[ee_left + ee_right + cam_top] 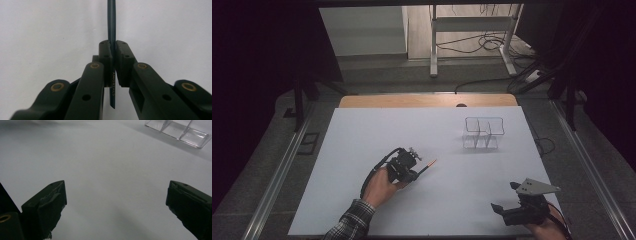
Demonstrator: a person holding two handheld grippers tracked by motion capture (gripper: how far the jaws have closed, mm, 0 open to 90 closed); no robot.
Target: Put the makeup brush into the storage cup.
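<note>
I have the left gripper (113,62) clamped on a pencil (111,22), its jaws pressed together around the thin shaft. From above, the pencil (428,165) sticks out of that gripper (414,172) toward the clear plastic organizer (482,133), low over the middle of the tabletop (362,145), its orange tip pointing up and to the right. In the left gripper view, a short printed stretch of the shaft trails back behind the pads, and the longer part runs straight ahead.

My reading is that the pencil is headed for one of the organizer's compartments. To do that well I would keep the clamp firm, since a thin round shaft can swivel between flat pads, lift before travelling so the tip does not drag on the sheet, and tilt the pencil toward upright only once it is over a compartment. The organizer looks light and could slide if the tip knocks its wall.

The right gripper (511,200) sits near the tabletop's right front corner, jaws wide apart with nothing between them; its own view shows the organizer (178,131) well ahead.

The surface is a plain white sheet over a wooden top. Beyond it are grey flooring, a metal frame and loose cables in a dim room.
</note>
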